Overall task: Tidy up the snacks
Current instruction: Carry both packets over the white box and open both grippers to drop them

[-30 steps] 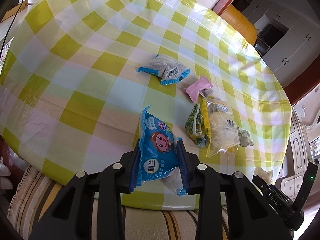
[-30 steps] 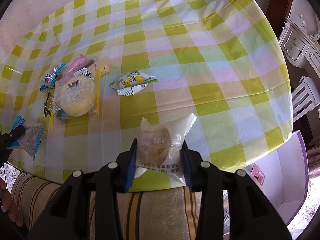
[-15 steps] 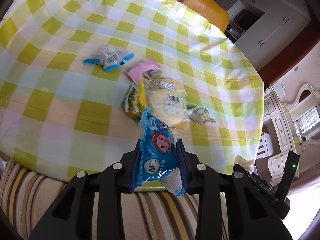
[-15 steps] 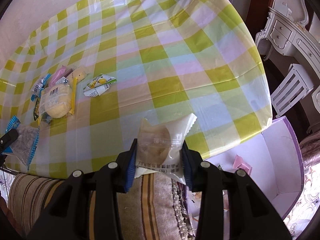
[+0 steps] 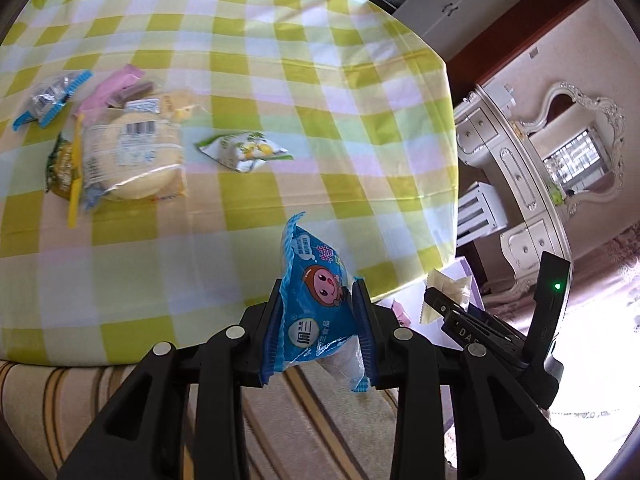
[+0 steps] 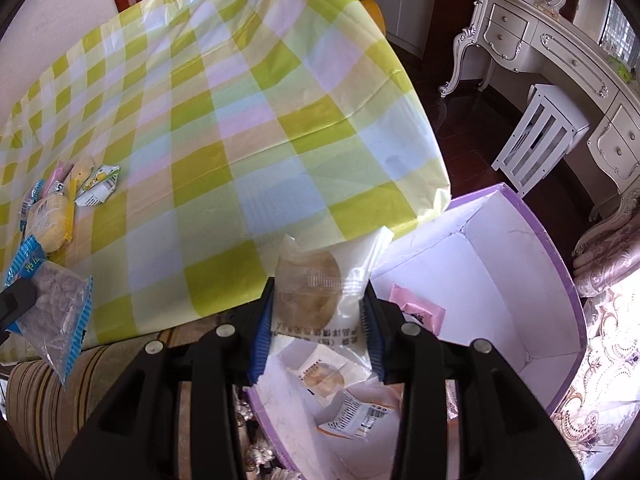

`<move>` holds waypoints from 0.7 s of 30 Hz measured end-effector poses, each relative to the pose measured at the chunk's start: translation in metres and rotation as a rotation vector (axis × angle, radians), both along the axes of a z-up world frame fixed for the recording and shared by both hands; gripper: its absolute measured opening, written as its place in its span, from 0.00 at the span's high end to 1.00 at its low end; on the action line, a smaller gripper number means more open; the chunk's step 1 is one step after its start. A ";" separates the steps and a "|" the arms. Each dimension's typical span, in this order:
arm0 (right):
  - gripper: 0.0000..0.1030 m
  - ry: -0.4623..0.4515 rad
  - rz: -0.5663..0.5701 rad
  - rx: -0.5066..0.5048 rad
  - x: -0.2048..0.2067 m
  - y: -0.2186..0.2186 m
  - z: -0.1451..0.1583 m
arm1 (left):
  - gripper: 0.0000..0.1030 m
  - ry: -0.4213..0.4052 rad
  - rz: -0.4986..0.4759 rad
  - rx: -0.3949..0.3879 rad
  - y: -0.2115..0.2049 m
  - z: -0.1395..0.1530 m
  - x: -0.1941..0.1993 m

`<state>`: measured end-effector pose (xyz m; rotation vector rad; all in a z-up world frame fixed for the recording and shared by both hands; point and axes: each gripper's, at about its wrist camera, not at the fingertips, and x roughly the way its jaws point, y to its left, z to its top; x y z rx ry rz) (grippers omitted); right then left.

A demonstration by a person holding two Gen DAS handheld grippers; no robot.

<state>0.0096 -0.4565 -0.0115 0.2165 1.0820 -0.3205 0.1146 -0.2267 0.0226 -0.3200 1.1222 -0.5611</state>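
Table [image 6: 224, 128] with the yellow-green checked cloth fills most of both views; the striped sofa [image 5: 48, 392] edge sits below it. The purple-rimmed box [image 6: 512, 264] stands off the table's right corner, with a pink packet [image 6: 420, 312] and a couple of pastry packs inside. Your right gripper [image 6: 318, 320] is clamped on a clear pastry packet [image 6: 320, 292], held above the box's near-left edge. Your left gripper [image 5: 318, 324] is clamped on a blue cartoon snack bag [image 5: 316, 296], held over the table's near edge. Left on the table: a big bun pack [image 5: 128, 156] lying on the pile, a lemon packet [image 5: 244, 150] just to its right, a pink wrapper [image 5: 110, 90] behind it, and a small blue-edged packet [image 5: 50, 96] far left.
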 end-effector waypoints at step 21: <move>0.53 0.017 -0.156 -0.008 -0.026 -0.065 -0.012 | 0.67 0.074 -0.301 0.004 -0.115 -0.021 -0.016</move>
